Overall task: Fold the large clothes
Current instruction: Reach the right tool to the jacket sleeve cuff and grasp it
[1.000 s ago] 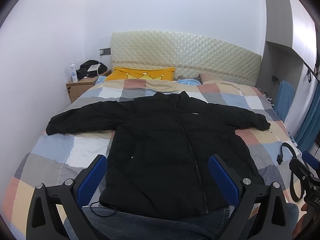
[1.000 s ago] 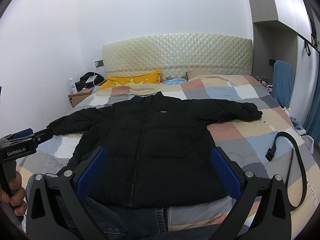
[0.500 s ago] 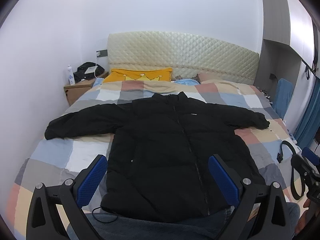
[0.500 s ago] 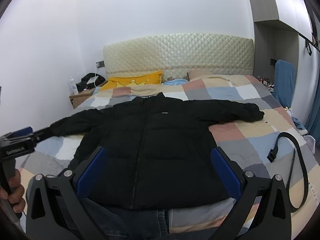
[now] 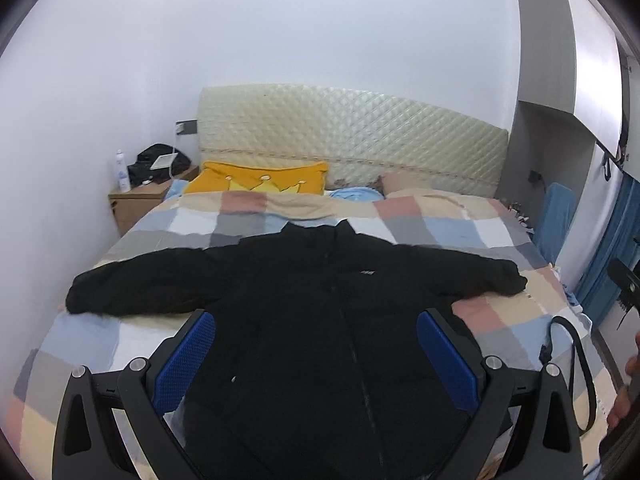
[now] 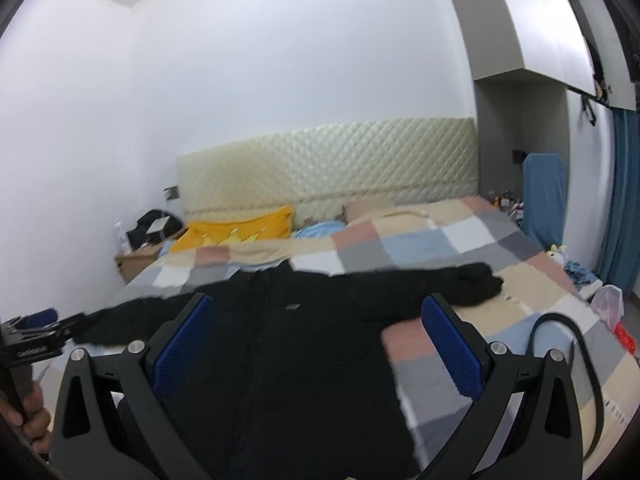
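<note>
A large black puffer jacket [image 5: 320, 320] lies flat, front up and zipped, on the checked bedspread [image 5: 432, 224], sleeves spread to both sides. It also shows in the right wrist view [image 6: 288, 344]. My left gripper [image 5: 316, 356] is open and empty, held above the jacket's lower half. My right gripper [image 6: 320, 344] is open and empty, above the jacket's right side. Neither touches the jacket.
A black strap [image 5: 576, 360] lies on the bed's right side, also in the right wrist view [image 6: 576, 360]. A yellow pillow [image 5: 256, 178] lies by the quilted headboard [image 5: 352, 132]. A wooden nightstand [image 5: 136, 204] with a bottle stands at left. Blue curtains [image 6: 624, 200] hang at right.
Both grippers have tilted upward, so the jacket sits lower in both views and more wall shows. The right view has blurred and swung right. The jacket has not moved.
</note>
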Tool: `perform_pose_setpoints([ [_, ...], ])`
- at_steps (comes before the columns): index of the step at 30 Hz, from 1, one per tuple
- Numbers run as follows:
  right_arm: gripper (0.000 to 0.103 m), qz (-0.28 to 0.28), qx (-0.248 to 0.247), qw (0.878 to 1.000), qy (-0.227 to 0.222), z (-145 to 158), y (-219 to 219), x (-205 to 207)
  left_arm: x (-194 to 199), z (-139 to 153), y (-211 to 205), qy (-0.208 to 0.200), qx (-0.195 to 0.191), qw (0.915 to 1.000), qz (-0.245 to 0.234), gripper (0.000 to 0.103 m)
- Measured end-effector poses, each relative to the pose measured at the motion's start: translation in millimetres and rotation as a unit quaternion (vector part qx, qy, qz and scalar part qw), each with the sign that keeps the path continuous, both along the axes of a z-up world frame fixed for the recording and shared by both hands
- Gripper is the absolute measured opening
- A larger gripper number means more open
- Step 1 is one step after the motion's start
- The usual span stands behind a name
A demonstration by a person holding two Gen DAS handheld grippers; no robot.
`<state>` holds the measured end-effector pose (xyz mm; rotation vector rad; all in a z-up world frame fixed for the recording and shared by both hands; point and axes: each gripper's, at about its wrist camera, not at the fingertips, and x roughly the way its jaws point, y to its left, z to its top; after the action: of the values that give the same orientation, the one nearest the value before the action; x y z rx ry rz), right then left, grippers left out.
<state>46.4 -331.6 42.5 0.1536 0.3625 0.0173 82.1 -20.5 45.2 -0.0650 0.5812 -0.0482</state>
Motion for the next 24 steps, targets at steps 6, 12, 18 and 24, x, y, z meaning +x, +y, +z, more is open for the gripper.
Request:
perform_pose_setpoints([
  [6, 0.103, -0.033, 0.005, 0.999, -0.007, 8.3, -54.1, 42.0, 25.0, -8.3, -15.2, 0.003, 0.013, 0.9994, -0.033, 0.102],
  [12, 0.103, -0.083, -0.027, 0.996, 0.008, 2.8, -122.2, 88.5, 50.6, -22.9, -27.0, -0.003, 0.022, 0.9993, -0.031, 0.102],
  [18, 0.103, -0.102, -0.011, 0.993, 0.061, -44.8, -186.5, 146.1, 81.4, -44.7, -39.2, 0.008, 0.0, 0.9994, -0.032, 0.102],
  [24, 0.084, -0.124, 0.027, 0.988, 0.084, -131.0, -240.8, 201.6, 106.5, -78.6, -52.9, 0.023, 0.019, 0.9993, -0.022, 0.102],
])
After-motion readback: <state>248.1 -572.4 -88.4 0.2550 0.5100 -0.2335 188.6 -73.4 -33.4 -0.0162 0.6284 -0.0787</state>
